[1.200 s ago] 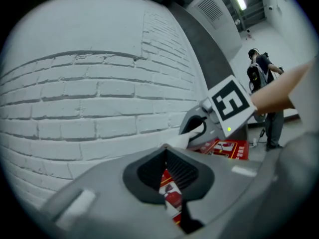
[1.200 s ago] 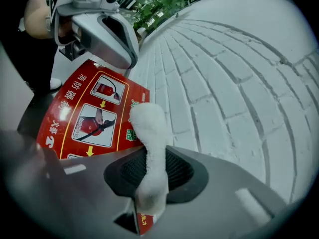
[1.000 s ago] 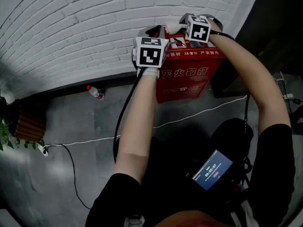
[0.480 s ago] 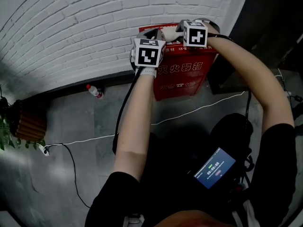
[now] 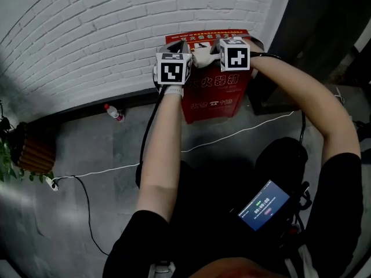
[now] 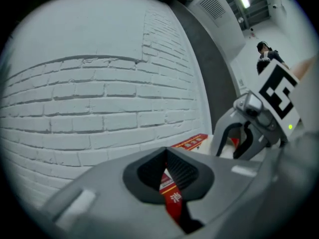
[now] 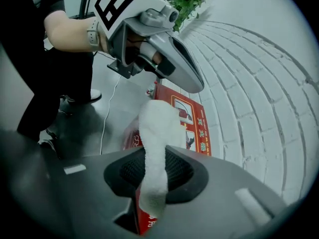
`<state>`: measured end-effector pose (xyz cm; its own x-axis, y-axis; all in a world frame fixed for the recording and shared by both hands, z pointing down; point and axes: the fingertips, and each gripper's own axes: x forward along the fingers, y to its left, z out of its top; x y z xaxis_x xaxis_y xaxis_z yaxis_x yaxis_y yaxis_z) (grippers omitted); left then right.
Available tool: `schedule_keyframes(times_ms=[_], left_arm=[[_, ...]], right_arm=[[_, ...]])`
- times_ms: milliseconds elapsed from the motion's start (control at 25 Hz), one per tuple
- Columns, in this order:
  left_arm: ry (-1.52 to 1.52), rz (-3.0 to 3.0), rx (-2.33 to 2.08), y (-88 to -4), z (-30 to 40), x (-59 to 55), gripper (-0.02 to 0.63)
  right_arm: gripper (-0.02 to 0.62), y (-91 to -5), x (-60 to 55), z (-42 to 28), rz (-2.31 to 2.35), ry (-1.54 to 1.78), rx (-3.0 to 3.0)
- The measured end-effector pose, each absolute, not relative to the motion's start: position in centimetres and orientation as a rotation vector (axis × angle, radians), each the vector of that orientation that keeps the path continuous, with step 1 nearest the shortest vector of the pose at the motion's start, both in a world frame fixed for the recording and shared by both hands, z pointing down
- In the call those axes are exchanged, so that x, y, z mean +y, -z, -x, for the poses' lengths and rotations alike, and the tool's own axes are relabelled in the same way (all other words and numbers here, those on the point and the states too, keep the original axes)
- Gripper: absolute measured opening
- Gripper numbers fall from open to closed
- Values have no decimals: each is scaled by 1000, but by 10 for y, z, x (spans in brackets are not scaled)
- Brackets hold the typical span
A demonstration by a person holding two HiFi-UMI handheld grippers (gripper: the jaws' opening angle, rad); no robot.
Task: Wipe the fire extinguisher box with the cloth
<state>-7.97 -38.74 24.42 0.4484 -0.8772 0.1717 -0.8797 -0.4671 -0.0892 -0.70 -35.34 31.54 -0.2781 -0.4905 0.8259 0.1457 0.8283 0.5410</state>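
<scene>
The red fire extinguisher box [image 5: 219, 92] stands on the floor against the white brick wall. My right gripper [image 5: 204, 53] is over the box's top, shut on a white cloth [image 5: 200, 55] that sticks out past the jaws onto the lid. In the right gripper view the cloth [image 7: 158, 133] runs between the pads, with the red box [image 7: 193, 123] below. My left gripper [image 5: 184, 45] is at the box's top left corner, close to the cloth. Its jaws are shut with nothing between them [image 6: 166, 156], and a strip of the box [image 6: 192, 142] shows beyond.
A small plastic bottle [image 5: 115, 112] with a red cap stands at the wall's foot to the left. A white cable [image 5: 232, 136] crosses the grey floor before the box. A dark cabinet [image 5: 272, 91] adjoins the box's right. A potted plant [image 5: 11, 167] is far left.
The head view has shifted, so the box and both grippers sit lower and further left in the picture. Both grippers stay at the box's top, and the cloth stays in the right one.
</scene>
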Motion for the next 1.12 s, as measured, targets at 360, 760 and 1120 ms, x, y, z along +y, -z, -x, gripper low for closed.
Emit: schedule_keyframes(times_ms=[360, 760, 1120], left_arm=[[-278, -2629, -1696, -242, 92, -380, 3], [-215, -2592, -1707, -237, 113, -378, 3], [-271, -2580, -1778, -249, 144, -400, 3]], right_arm=[[87, -321, -311, 6, -183, 583, -1765], [87, -271, -342, 18, -319, 576, -1884], [89, -228, -409, 47, -547, 772, -1867]])
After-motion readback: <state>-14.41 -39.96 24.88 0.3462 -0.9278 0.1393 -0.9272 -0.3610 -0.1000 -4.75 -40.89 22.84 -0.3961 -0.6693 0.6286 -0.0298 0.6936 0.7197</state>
